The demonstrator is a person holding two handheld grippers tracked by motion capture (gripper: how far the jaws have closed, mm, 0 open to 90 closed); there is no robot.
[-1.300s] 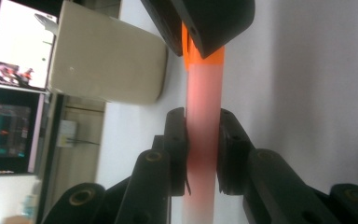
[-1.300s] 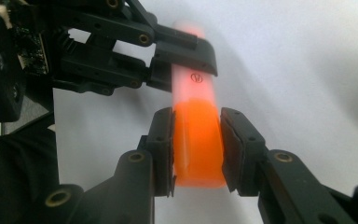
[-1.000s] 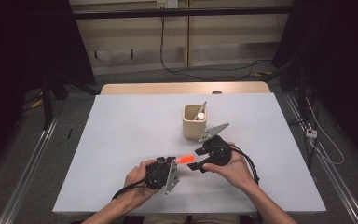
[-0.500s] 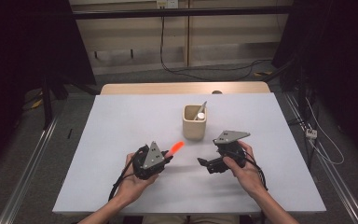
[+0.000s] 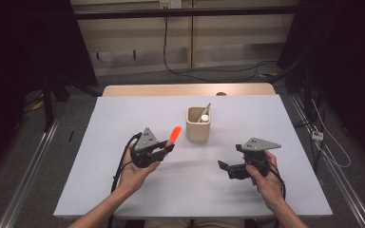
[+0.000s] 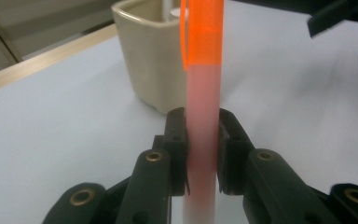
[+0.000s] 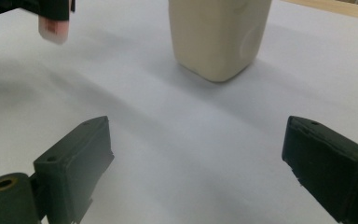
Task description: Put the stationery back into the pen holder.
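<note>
While the left tool [image 6: 201, 154] clamps the orange pen [image 6: 202, 93] (upright), the right tool [image 7: 200, 177] gapes.

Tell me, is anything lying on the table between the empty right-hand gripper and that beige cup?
No. In the right gripper view, bare white table stretches from the open right gripper to the beige cup.

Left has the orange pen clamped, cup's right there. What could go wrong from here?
1. The left gripper grips the pen low on its barrel, so the long end above may pivot or slip.
2. The cup already holds a utensil; the pen could catch on it going in.
3. The cup stands free on the table; a bump on its rim might tip it.
</note>
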